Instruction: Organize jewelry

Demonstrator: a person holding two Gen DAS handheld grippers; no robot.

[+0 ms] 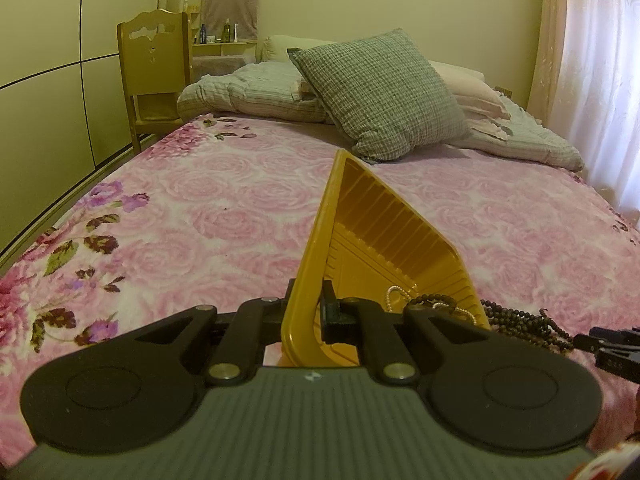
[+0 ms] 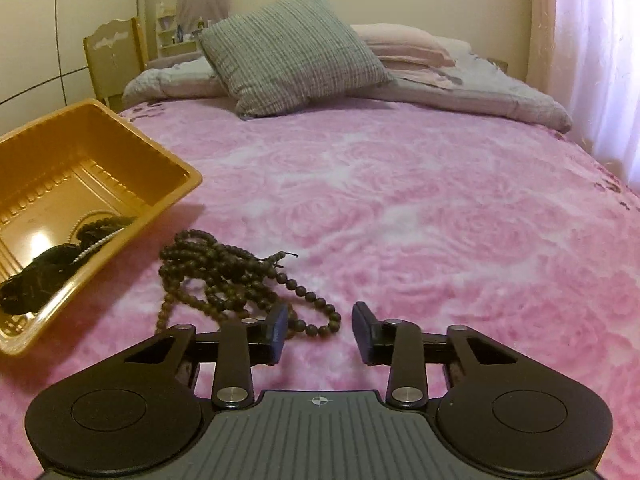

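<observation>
Gripping the near rim of the golden plastic tray point(image 1: 320, 240), the left gripper point(image 1: 308, 300) has its two black fingers pinched tight on the thin wall, so the tray stands tilted on its edge in the left wrist view. Much of the tray is cut off there by the gripper body, and its near corner is hidden behind the linkage. Its walls are ribbed, glossy and rectangular with rounded corners. Inside, a thin white pearl strand point(image 2: 94, 246) lies tangled with dark jewelry point(image 2: 36, 276) in the near part of the tray; what those dark pieces are is hard to make out, as they blur into one black mass.

Just right of the tray, on the fluffy pink rose-patterned blanket point(image 2: 400, 200), lies a heap of dark brown wooden bead necklaces point(image 2: 224, 276), round matte beads in loose loops. The right gripper point(image 2: 320, 330) hovers near them with its fingers spread wide and nothing between them; its left finger point(image 2: 278, 328) covers part of the nearest loop. At the far end a grey checked cushion point(image 2: 288, 52) leans on folded bedding
</observation>
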